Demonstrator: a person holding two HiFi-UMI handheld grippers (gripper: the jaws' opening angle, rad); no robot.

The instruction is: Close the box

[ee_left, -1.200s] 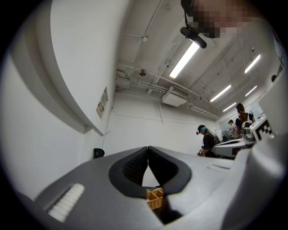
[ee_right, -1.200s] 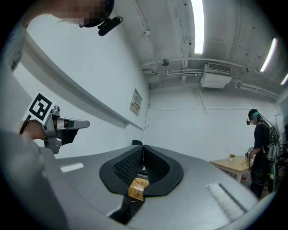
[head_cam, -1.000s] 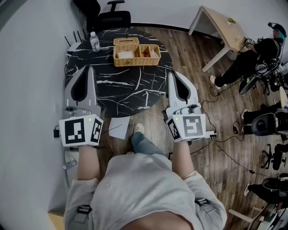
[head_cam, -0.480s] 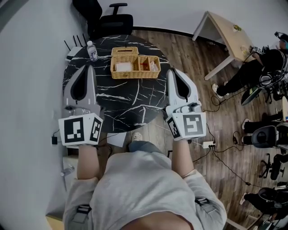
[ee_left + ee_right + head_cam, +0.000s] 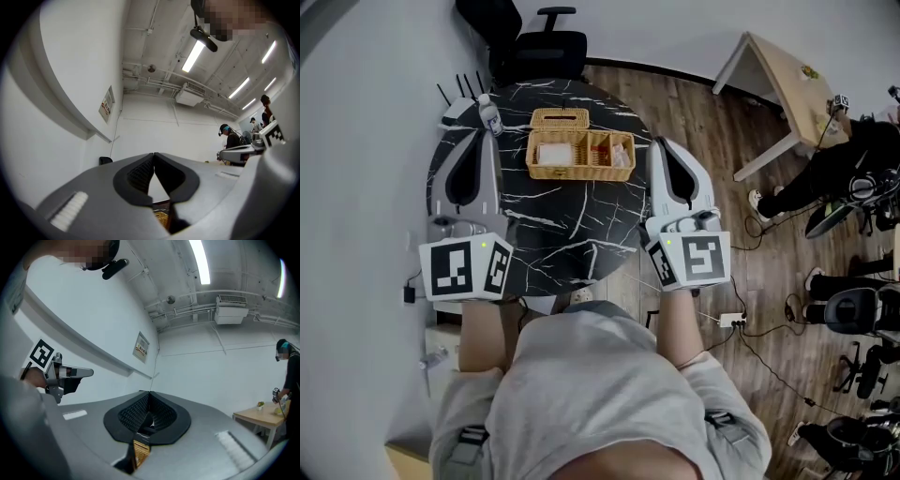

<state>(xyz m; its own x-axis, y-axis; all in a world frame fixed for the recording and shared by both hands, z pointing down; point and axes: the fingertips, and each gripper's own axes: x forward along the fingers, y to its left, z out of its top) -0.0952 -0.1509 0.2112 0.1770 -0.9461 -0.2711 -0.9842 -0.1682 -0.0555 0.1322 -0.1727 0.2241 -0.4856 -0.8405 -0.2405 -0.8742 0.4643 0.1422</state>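
Black marble table (image 5: pixel 572 234) with open wicker box (image 5: pixel 579 155), left gripper (image 5: pixel 476 131) and right gripper (image 5: pixel 662 146) flanking, both jaws closed, empty

Nothing on my feeds resolves into words or numbers I can read. The small wall placard (image 5: pixel 106 104) carries a red mark and some lines of print, but in both gripper views it sits too small and skewed for me to make out. The marker cube (image 5: pixel 467 269) on the left gripper (image 5: pixel 478 137) and the second cube (image 5: pixel 692 261) on the right gripper (image 5: pixel 661 146) show only black-and-white square patterns, no letters or digits. The water bottle (image 5: pixel 490 114) on the round table (image 5: pixel 581 202) is too tiny in the head view to show any lettering.
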